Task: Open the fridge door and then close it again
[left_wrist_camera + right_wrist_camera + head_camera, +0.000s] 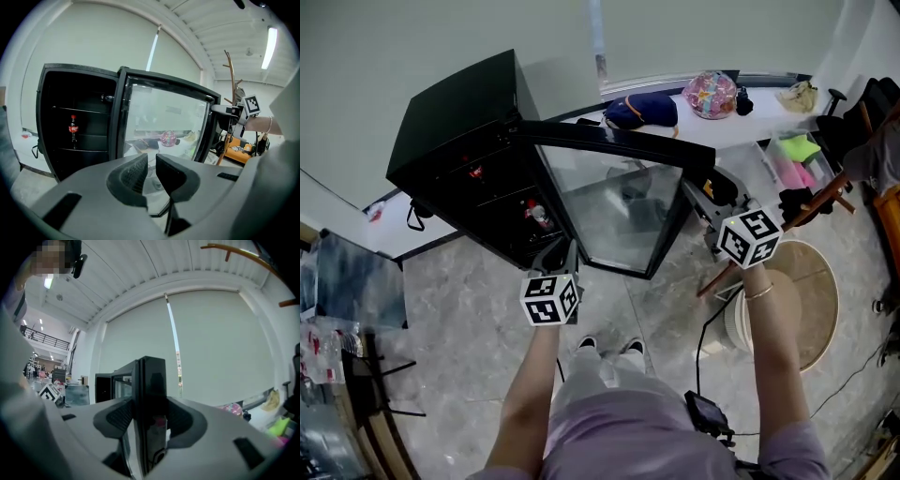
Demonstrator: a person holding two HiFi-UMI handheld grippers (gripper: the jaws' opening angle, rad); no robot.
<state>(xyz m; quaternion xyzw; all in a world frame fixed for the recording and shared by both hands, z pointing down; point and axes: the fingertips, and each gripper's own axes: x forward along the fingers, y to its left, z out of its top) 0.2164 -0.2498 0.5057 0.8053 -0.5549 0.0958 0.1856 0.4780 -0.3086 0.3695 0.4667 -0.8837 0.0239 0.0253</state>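
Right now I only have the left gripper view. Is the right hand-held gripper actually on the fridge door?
Observer: Yes. Right gripper view shows the fridge door with its free edge between the right hand-held gripper's jaws, pads against both faces.
Operator: Where's my left one relative to the door?
Observer: Head view puts the left hand-held gripper low, by the door's hinge-side bottom corner; contact can't be judged.
Operator: Floor to the right?
Observer: A round white tub with a tan top stands just right of the person.
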